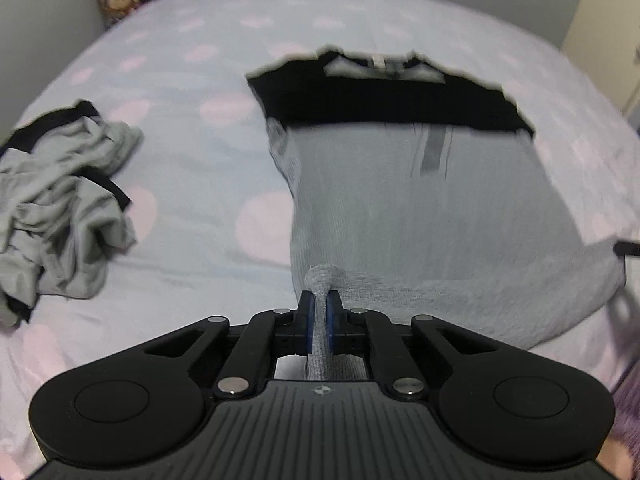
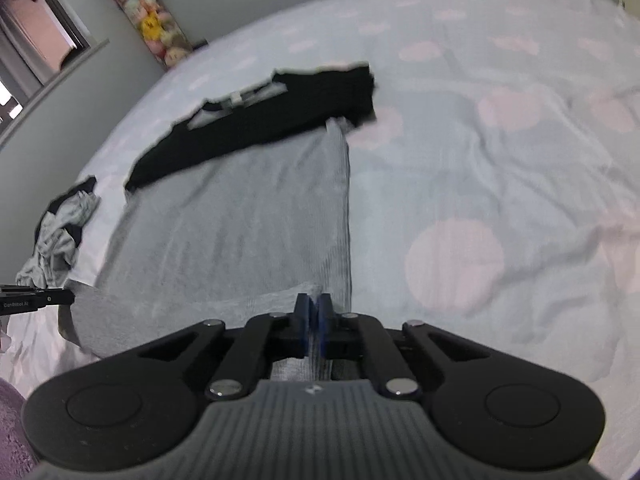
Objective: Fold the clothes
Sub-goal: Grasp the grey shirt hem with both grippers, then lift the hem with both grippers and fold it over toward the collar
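Observation:
A grey T-shirt with a black shoulder band (image 1: 420,200) (image 2: 240,224) lies spread flat on the bed, collar at the far end. My left gripper (image 1: 319,300) is shut on a pinched fold of the shirt's near hem at its left corner. My right gripper (image 2: 314,304) is shut on the hem at the shirt's right corner, with grey cloth squeezed between the blue pads. The left gripper's tip (image 2: 48,300) shows at the left edge of the right wrist view. The right gripper's tip (image 1: 628,249) shows at the right edge of the left wrist view.
A crumpled grey and black garment (image 1: 60,208) (image 2: 60,232) lies on the bed to the left of the shirt. The bed sheet (image 1: 192,168) (image 2: 500,160) is pale blue with pink dots. Soft toys (image 2: 156,20) stand by the far wall, beside a window (image 2: 28,32).

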Demonstrator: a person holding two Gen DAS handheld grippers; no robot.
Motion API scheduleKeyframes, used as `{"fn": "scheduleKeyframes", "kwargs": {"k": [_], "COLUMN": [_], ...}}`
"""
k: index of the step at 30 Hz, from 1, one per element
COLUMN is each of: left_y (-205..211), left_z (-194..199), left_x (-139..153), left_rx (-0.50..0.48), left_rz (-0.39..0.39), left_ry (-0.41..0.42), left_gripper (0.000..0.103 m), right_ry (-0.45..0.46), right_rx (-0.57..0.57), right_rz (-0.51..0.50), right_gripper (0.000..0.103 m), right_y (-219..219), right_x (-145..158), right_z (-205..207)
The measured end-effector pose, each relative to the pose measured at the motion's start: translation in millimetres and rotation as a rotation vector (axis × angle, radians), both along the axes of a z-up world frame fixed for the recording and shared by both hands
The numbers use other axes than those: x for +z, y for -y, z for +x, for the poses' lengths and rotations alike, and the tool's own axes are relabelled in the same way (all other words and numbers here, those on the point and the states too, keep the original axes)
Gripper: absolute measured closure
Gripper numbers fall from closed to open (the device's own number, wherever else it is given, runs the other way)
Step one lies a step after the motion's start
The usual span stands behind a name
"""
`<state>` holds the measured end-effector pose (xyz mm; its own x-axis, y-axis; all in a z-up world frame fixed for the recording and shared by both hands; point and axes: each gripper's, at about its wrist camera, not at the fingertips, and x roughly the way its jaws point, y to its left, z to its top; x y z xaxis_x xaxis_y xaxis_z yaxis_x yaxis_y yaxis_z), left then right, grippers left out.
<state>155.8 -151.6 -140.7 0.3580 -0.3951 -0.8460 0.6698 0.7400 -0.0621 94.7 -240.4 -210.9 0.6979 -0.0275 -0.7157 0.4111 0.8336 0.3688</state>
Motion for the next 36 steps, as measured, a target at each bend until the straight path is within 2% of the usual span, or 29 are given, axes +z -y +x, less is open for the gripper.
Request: {"fn": "scheduleKeyframes", "kwargs": {"k": [9,16,21,27,36], "left_y": [-34.2,-54.3,-71.4,-95.1,-131.7], "left_z": [-23.8,-63.4,-90.0,-123.0,-173.5], "left_x": [72.8,109.9,135.2,158.8,168.3], "left_rx": [0.079,0.126,0.156,0.151,0.118], "left_rz": [-0.236,-0.336,-0.414,-0.476,-0.541], "left_ry": [0.133,0.308,0.392,0.45,0.519], "left_gripper": [0.099,0.099,0.1,0.102,0.102], "right_ry": [0.244,0.407,0.493,0.567,0.642], "right_rx": [-0.085,-0.115,-0.133,-0.143,-0.134], "right_rz": [-0.121,-0.226,-0.285,-0.312,-0.381], "right_gripper": [0.099,0.099,0.1,0.1,0.1], "right_y": [-14.4,-34.6,-50.6,-67.0,-107.2], "right_x": [58.8,104.0,129.5,150.3,173.8], "right_z": [-48.3,-90.6,-112.0,-141.9,-212.5]}}
